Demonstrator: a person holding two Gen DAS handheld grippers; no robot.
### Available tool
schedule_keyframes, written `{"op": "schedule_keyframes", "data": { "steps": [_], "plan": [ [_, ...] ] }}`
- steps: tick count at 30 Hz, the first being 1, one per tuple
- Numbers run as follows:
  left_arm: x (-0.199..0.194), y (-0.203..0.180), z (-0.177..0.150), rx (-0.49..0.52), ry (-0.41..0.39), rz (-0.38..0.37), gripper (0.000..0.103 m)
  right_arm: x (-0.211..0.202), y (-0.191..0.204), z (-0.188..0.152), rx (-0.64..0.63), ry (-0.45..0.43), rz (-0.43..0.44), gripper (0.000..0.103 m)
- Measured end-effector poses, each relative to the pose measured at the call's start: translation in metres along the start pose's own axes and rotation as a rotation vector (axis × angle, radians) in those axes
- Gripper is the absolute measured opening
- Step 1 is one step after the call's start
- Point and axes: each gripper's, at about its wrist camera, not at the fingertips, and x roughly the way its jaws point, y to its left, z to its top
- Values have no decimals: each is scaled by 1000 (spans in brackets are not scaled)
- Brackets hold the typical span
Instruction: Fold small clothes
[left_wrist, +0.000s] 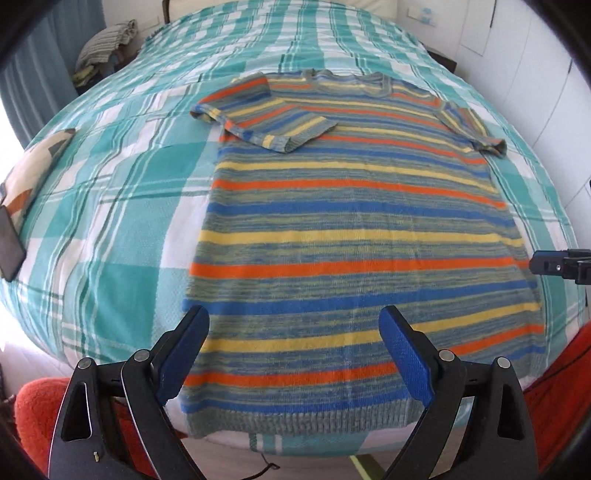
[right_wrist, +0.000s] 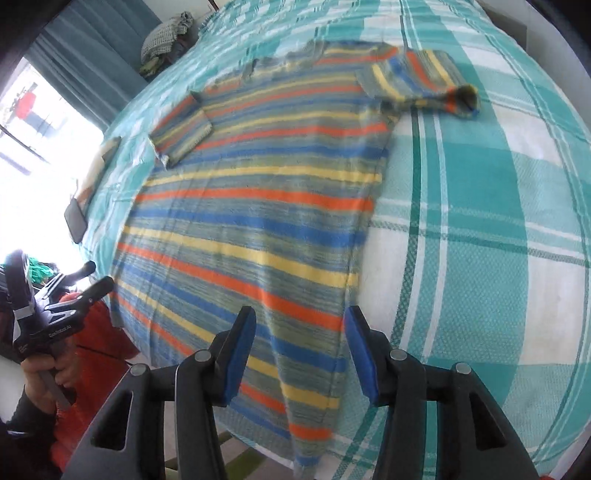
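Observation:
A small striped knit sweater in blue, yellow, orange and grey lies flat on the bed, hem nearest me. Its left sleeve is folded in over the chest; its right sleeve sticks out sideways. My left gripper is open and empty above the hem's left part. My right gripper is open and empty over the sweater's lower right edge; its tip shows at the right edge of the left wrist view. The sweater fills the right wrist view, where the left gripper shows at left.
The bed has a teal and white plaid cover. A dark phone and a patterned cushion lie at its left edge. A pile of clothes sits at the far left. Red fabric lies below the near edge.

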Motion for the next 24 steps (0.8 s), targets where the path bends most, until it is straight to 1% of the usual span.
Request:
{"op": "schedule_keyframes", "data": {
  "steps": [1,2,3,4,6,8,9,10,12,14,15,16,17,18,19,20,21,22,24],
  "plan": [
    [9,-7,-5,32,24,31,91,12,-8,-4,3,65,-24,42],
    [10,-14,-12,60,44,62,88,10,-15,-7,1,83,-25,33],
    [6,-15,-19,69,33,65,86,-1,-18,-7,-6,71,-32,33],
    [0,-11,-22,61,9,48,88,-19,-20,-3,-31,39,-65,33],
    [-13,-2,-23,17,-38,14,92,-57,-19,19,-128,-76,-175,40],
    [-16,4,-16,-31,-79,5,93,-82,-15,51,-210,-201,-270,70],
    [-17,5,-12,-47,-91,5,93,-85,-13,71,-246,-246,-280,72],
    [-16,7,-8,-61,-99,10,93,-81,-11,91,-280,-269,-271,72],
    [-10,8,-4,-68,-103,37,93,-54,-5,130,-347,-263,-250,72],
    [-5,8,-5,-58,-91,62,93,-17,3,158,-403,-240,-234,72],
    [-1,8,-7,-52,-78,75,93,4,6,168,-430,-225,-241,70],
    [2,8,-9,-46,-64,85,93,22,8,176,-452,-218,-259,64],
    [5,7,-11,-40,-51,90,93,39,6,181,-461,-209,-277,40],
    [7,6,-12,-34,-38,92,93,52,-2,184,-430,-187,-272,19],
    [9,5,-13,-30,-29,93,93,54,-17,188,-355,-177,-239,4],
    [11,5,-13,-27,-24,89,93,43,-34,189,-265,-220,-179,4],
    [11,3,-13,-23,-23,83,93,25,-52,186,-183,-288,-151,4],
    [11,2,-13,-17,-24,80,93,3,-72,180,-103,-348,-142,3],
    [12,-1,-12,-7,-27,74,93,-43,-120,159,75,-446,-96,4]
  ]
}}
